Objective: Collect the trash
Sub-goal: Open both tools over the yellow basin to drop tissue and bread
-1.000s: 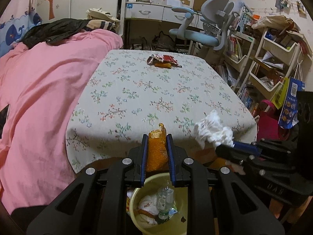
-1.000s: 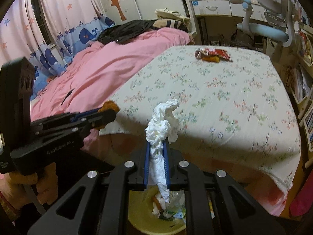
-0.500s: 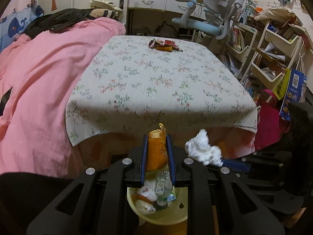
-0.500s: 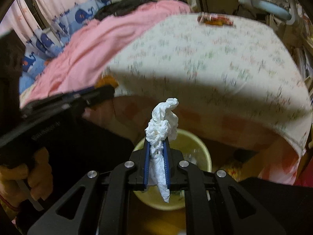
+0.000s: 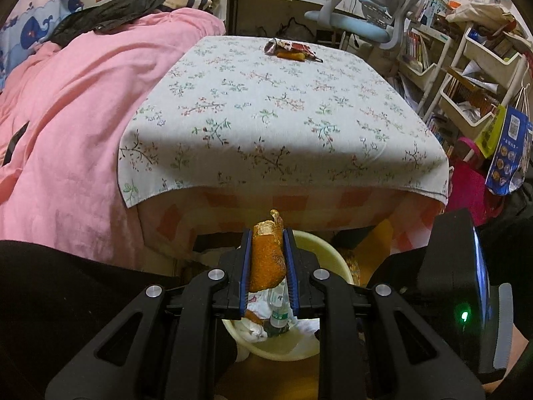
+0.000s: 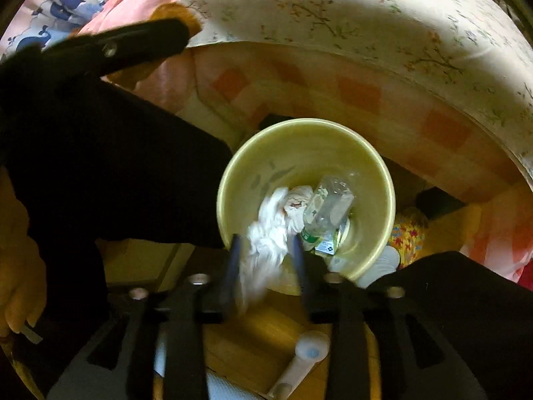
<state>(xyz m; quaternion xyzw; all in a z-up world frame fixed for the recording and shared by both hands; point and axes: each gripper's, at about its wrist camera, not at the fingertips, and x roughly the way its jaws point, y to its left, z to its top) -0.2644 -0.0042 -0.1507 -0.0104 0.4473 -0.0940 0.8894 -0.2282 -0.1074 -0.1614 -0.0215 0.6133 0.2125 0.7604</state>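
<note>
My left gripper point(image 5: 267, 238) is shut on an orange peel point(image 5: 266, 260) and holds it over the near rim of the yellow trash bin point(image 5: 333, 250). In the right wrist view my right gripper point(image 6: 266, 250) points down into the same bin point(image 6: 226, 180); its blurred jaws stand apart, and the white crumpled tissue point(image 6: 266, 236) is loose between them. The bin holds a clear plastic bottle point(image 6: 328, 206) and other paper. Red and orange wrappers point(image 5: 291, 49) lie at the table's far edge.
The table with a floral cloth point(image 5: 273, 113) stands right behind the bin. A pink bed point(image 5: 73, 100) is on the left. A swivel chair point(image 5: 366, 23) and cluttered shelves point(image 5: 466, 76) are at the back right. My dark-clothed legs point(image 6: 116, 166) flank the bin.
Both grippers dropped from table height to the bin below the table edge. The right gripper tipped down into the bin and opened, letting the tissue go. The left still grips the peel.
</note>
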